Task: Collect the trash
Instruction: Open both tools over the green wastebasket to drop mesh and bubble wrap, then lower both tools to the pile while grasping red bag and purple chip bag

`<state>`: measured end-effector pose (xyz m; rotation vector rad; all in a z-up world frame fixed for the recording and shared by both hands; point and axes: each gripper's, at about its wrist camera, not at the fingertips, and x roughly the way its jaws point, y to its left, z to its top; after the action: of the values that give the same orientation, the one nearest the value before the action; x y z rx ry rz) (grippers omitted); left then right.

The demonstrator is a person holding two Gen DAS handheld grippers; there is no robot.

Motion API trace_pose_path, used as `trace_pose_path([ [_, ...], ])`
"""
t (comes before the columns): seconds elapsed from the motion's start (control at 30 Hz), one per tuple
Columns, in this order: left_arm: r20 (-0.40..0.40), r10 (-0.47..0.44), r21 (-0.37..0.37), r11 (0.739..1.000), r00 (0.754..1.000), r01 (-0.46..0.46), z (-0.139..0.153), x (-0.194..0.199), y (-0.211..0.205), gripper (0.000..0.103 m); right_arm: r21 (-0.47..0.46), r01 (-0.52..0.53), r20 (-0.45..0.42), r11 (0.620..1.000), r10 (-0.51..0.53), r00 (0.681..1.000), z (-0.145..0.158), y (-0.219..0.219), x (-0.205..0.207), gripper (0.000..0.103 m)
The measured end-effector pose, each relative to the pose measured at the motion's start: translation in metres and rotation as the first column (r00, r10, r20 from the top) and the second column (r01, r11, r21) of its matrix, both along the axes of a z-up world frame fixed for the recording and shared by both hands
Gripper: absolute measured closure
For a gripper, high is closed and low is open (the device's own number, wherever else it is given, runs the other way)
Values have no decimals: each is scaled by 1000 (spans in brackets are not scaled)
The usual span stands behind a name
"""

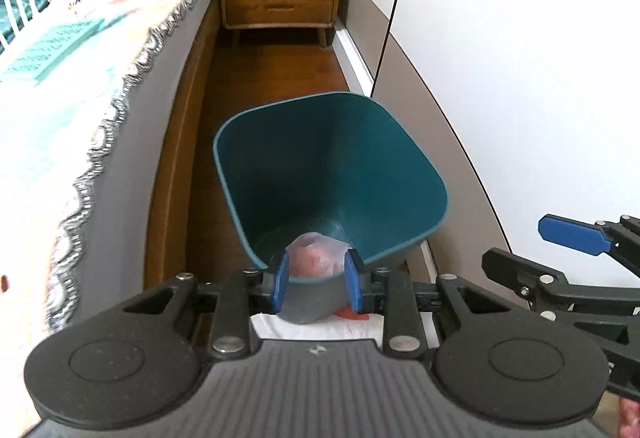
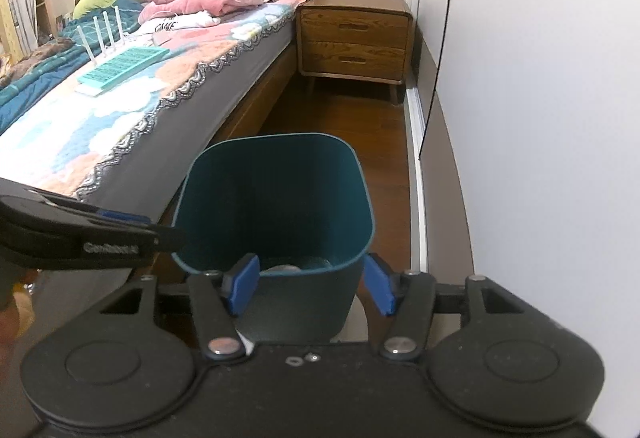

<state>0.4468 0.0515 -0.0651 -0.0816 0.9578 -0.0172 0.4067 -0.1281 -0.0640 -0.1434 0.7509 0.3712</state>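
Observation:
A teal trash bin (image 1: 332, 174) stands on the wooden floor between the bed and the white wardrobe; it also shows in the right wrist view (image 2: 276, 198). My left gripper (image 1: 318, 280) is over the bin's near rim, shut on a crumpled pinkish plastic wrapper (image 1: 316, 254). My right gripper (image 2: 310, 284) is open and empty, its blue pads either side of the bin's near wall. A pale piece of trash (image 2: 282, 269) lies in the bin's bottom. The right gripper also shows at the right edge of the left wrist view (image 1: 576, 238).
A bed (image 2: 120, 106) with a patterned cover, folded clothes and a teal tray (image 2: 122, 66) runs along the left. A wooden nightstand (image 2: 354, 42) stands at the far end. The white wardrobe (image 2: 540, 98) is on the right. Something white (image 1: 320, 328) lies below the left gripper.

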Motion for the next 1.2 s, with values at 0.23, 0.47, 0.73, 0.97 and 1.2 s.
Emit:
trace_pose_path([
  [0.23, 22, 7, -4, 1000, 1000, -7, 26, -56, 3, 74, 25, -3, 15, 1000, 2, 1000, 20, -10, -43, 36],
  [0.47, 44, 9, 9, 1000, 999, -9, 40, -104, -2, 55, 56, -2, 37, 998, 0, 999, 33, -22, -84, 30],
  [0.73, 77, -18, 25, 1000, 997, 16, 48, -157, -16, 35, 98, -16, 36, 995, 12, 999, 33, -33, -127, 23],
  [0.97, 76, -44, 45, 998, 996, 40, 40, -194, -26, 26, 119, -26, 19, 993, 24, 1000, 19, -36, -161, 13],
  [1.2, 32, -67, 22, 998, 997, 66, 7, -210, -30, 21, 78, -20, -2, 997, 20, 1000, -20, -35, -175, 5],
])
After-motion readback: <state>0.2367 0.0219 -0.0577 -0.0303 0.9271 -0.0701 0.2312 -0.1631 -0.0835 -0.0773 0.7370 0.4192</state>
